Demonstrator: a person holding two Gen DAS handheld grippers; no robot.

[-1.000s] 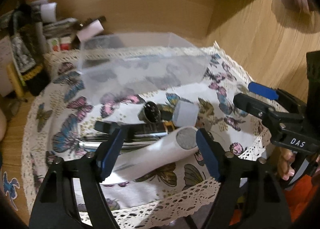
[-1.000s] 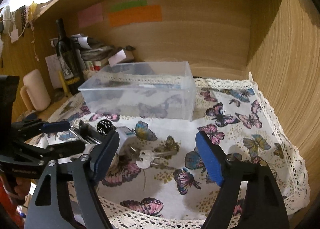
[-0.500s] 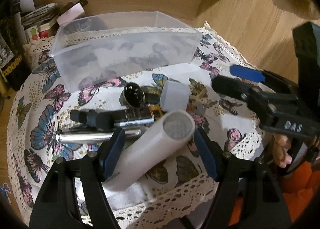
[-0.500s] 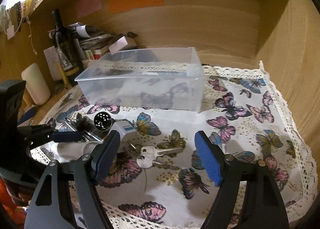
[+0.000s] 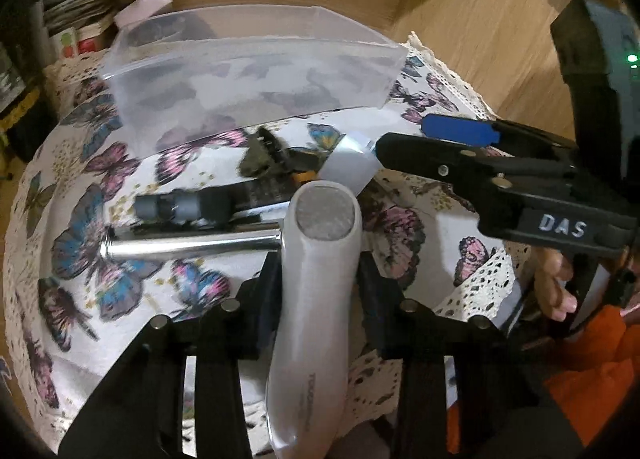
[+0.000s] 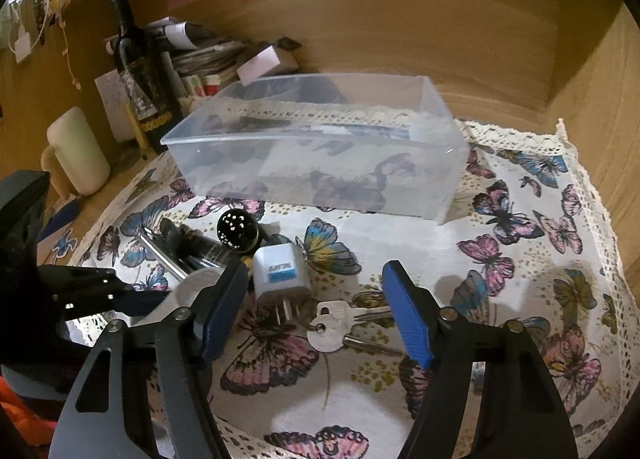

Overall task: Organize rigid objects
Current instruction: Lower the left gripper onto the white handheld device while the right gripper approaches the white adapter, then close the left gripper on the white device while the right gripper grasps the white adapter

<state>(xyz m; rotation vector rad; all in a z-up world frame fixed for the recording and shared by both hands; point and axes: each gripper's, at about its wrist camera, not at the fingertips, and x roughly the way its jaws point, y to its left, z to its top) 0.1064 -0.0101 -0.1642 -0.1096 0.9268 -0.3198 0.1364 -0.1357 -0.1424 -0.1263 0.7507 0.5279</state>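
The left gripper [image 5: 320, 279] pinches a white handheld device [image 5: 316, 299]; its two fingers press on both sides of the body, and the round grey end of the device points forward beyond the fingertips. In front of the left finger a silver metal rod [image 5: 188, 245] lies across the butterfly tablecloth [image 5: 80, 219]. Just behind the rod lies a dark cylinder-shaped object [image 5: 192, 209], blurred. Further ahead of the fingers stands the clear plastic box [image 5: 256, 75], with its long wall towards them. Ahead of the right finger, beside the tip of the device, lies a white charger plug [image 5: 350, 169]. To the right of it the right gripper [image 5: 404, 139] reaches in from the side.

In the right wrist view, the right gripper [image 6: 314, 307] has its fingers spread wide and holds nothing. Outside its left finger the left gripper [image 6: 132, 295] is visible with the white device [image 6: 192, 287]. Beyond the tip of the left finger stands a black round object with small shiny dots [image 6: 238, 227]. Between the fingers, close to the left one, lies the charger plug [image 6: 282, 273] with its metal pins towards the camera. Nearer to the right finger lie the keys [image 6: 340, 325] on a ring. The plastic box [image 6: 320, 147] stands well ahead of both fingertips.
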